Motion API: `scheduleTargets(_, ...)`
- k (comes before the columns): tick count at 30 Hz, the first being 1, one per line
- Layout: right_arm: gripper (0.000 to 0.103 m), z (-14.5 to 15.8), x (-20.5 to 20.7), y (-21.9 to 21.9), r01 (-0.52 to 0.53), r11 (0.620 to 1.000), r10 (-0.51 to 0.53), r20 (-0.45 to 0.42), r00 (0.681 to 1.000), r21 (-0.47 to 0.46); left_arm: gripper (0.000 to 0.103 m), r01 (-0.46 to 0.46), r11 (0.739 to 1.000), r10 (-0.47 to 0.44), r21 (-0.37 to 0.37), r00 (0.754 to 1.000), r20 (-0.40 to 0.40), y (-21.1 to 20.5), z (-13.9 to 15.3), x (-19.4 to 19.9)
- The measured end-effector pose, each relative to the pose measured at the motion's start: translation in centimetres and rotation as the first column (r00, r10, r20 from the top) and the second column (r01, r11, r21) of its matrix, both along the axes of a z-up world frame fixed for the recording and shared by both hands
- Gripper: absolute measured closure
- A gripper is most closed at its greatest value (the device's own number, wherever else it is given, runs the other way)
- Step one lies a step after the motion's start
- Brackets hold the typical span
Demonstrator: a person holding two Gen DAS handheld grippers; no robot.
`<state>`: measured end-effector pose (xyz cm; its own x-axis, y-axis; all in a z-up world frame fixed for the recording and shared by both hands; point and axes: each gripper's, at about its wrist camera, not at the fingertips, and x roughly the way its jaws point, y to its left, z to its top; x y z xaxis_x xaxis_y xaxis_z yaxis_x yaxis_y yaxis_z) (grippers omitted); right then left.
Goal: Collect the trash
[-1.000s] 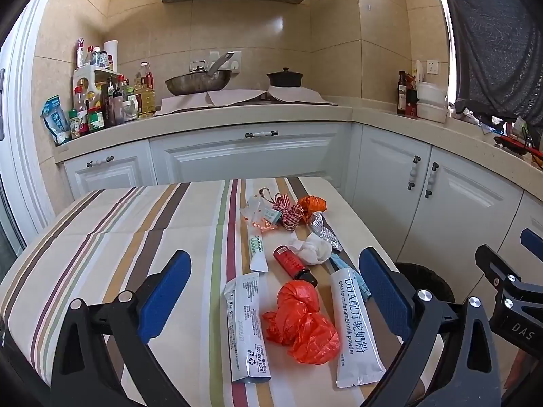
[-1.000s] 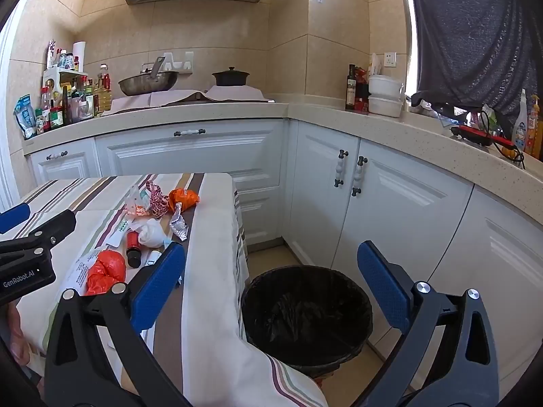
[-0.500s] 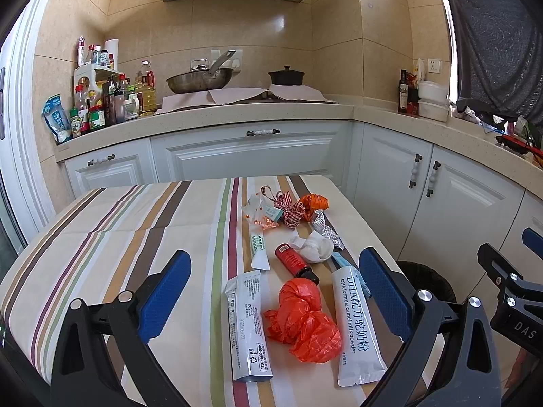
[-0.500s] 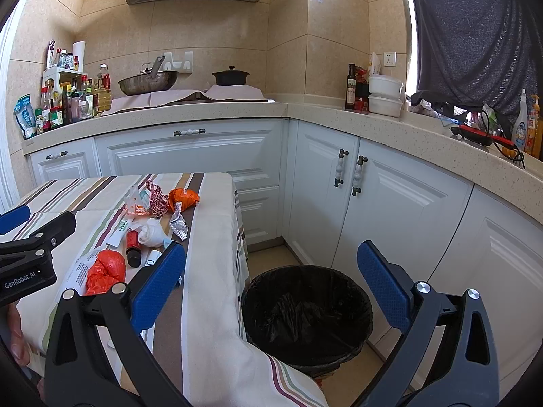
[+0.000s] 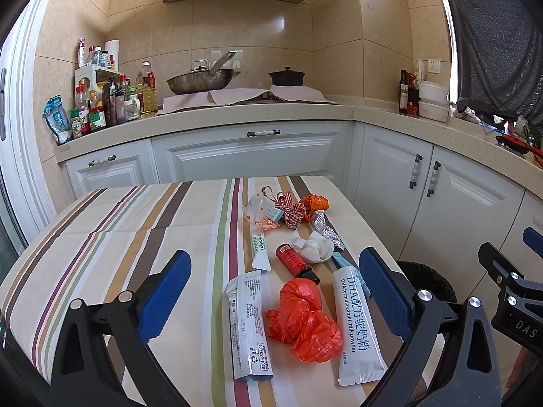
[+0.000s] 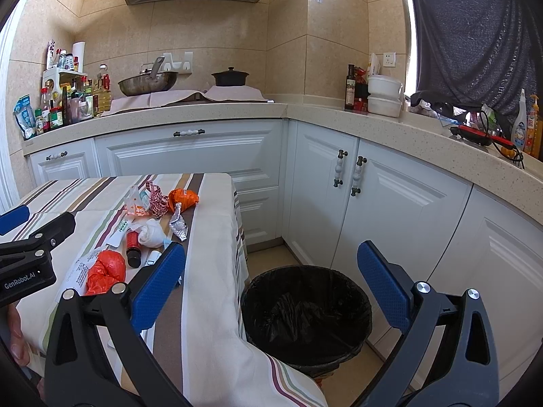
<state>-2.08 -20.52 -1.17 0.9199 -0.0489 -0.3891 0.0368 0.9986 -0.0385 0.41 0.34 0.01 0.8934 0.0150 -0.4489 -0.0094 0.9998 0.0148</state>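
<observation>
Trash lies in a loose line on the striped tablecloth (image 5: 101,237): a crumpled red plastic bag (image 5: 305,318), two white sachets (image 5: 249,325) (image 5: 356,322), a small red bottle (image 5: 293,260), a white tissue wad (image 5: 315,249), a checked ribbon (image 5: 292,208) and an orange wrapper (image 5: 314,203). My left gripper (image 5: 271,295) hovers open above the near end of the table, with the red bag between its fingers' line and nothing held. My right gripper (image 6: 271,285) is open over the table's corner and the black-lined trash bin (image 6: 305,312) on the floor.
White cabinets (image 6: 356,203) and a beige counter wrap the back and right. A wok (image 5: 200,81), a black pot (image 5: 286,76) and several bottles (image 5: 101,101) stand on it. The bin stands between the table's right edge and the cabinets. A hand (image 6: 13,339) shows at the lower left.
The left wrist view has shifted very slightly, so the trash sits a touch lower and farther right. Both grippers stay open; nothing was picked up.
</observation>
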Motion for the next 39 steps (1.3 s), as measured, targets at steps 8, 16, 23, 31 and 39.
scheduleTargets(8,0.004,0.0,0.0,0.1,-0.001,1.0,0.001,0.001,1.0,-0.001,0.006,-0.002,1.0,0.002,0.001,1.0,0.002,-0.1,0.0,-0.1)
scheduleTargets(16,0.004,0.0,-0.1,0.1,0.001,1.0,-0.001,0.001,1.0,-0.001,0.006,-0.003,1.0,0.003,0.0,1.0,0.002,-0.1,0.0,-0.1)
scheduleTargets(23,0.004,0.0,-0.2,0.1,0.0,1.0,0.0,0.003,1.0,0.0,0.006,-0.003,1.0,0.003,-0.001,1.0,0.004,0.2,0.1,0.1)
scheduleTargets(31,0.004,-0.1,-0.2,0.2,0.0,1.0,0.0,0.003,1.0,-0.001,0.006,-0.004,1.0,0.004,0.0,1.0,0.007,0.5,0.4,-0.4)
scheduleTargets(39,0.004,-0.3,-0.1,0.3,0.001,1.0,-0.001,0.005,1.0,-0.001,0.006,-0.004,1.0,0.004,-0.001,1.0,0.005,0.2,0.2,-0.3)
